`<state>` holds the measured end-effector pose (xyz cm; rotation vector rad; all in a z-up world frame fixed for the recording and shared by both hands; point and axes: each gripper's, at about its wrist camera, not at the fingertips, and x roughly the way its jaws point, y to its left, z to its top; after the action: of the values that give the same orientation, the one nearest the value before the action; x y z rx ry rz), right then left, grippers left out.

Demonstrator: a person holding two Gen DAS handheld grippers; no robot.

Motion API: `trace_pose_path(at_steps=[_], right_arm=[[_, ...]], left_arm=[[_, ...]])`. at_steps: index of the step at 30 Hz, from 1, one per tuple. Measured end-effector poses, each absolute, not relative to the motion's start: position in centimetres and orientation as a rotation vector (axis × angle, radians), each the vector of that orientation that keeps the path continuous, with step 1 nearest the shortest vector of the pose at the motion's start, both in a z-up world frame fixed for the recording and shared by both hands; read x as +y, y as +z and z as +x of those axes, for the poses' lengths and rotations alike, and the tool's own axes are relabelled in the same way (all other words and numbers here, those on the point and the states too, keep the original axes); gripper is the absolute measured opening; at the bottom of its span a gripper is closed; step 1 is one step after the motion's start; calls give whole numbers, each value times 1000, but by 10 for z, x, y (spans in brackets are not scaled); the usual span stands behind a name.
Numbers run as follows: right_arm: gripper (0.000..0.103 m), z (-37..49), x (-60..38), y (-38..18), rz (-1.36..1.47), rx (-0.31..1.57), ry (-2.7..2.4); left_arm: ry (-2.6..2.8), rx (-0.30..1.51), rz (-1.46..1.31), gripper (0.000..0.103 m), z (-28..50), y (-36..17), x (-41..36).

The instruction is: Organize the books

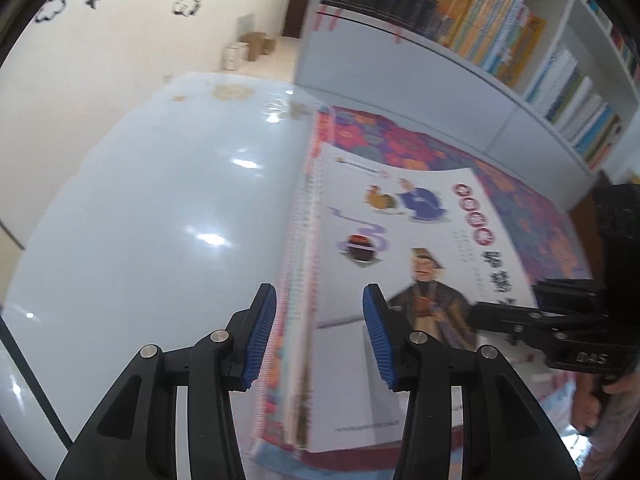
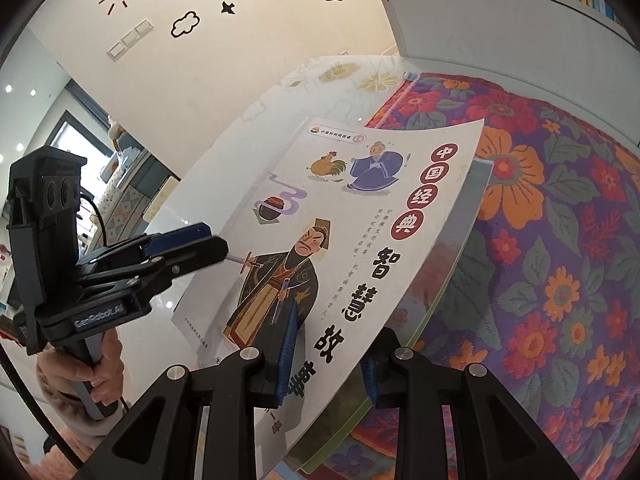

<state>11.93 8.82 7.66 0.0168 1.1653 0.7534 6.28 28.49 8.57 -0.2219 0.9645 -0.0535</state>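
A white storybook (image 1: 400, 240) (image 2: 360, 220) with cartoon figures tops a stack of several books; the stack's page edges (image 1: 296, 320) are blurred. My left gripper (image 1: 318, 296) (image 2: 224, 246) straddles the stack's left edge, one blue pad beside the edges and the other over the cover with a gap, so it is open. My right gripper (image 2: 340, 320) (image 1: 480, 308) has the storybook's near corner between its jaws. One pad lies over the cover, the other beneath. The cover crosses the gap at a slant, bowed upward, and the jaws look open around it.
The stack rests on a flowered cloth (image 2: 540, 240) beside a glossy white table (image 1: 160, 220). A grey-green book (image 2: 452, 264) shows under the storybook. A white bookshelf (image 1: 500, 32) full of books stands behind. A person's hand (image 2: 80, 376) grips the left tool's handle.
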Motion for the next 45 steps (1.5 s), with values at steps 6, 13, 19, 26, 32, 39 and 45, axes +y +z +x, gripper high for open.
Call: trace_pose_path(at_steps=[6, 13, 19, 26, 32, 39, 45], right_arm=[[30, 120, 91, 76, 29, 1175, 750], [43, 118, 97, 77, 17, 1205, 744], [59, 108, 101, 82, -43, 1261, 701], [61, 107, 78, 86, -13, 1266, 634], [68, 95, 32, 95, 20, 1249, 584], [84, 45, -49, 125, 29, 1096, 414], [95, -16, -94, 146, 39, 889, 196]], left_arm=[[-45, 971, -163, 42, 62, 84, 273], [-26, 926, -111, 48, 54, 100, 260], [-23, 909, -123, 66, 47, 104, 258], [-7, 918, -164, 68, 43, 106, 259], [37, 958, -95, 84, 33, 108, 238], [-39, 874, -78, 102, 10, 123, 182], [-116, 899, -85, 102, -6, 106, 128]])
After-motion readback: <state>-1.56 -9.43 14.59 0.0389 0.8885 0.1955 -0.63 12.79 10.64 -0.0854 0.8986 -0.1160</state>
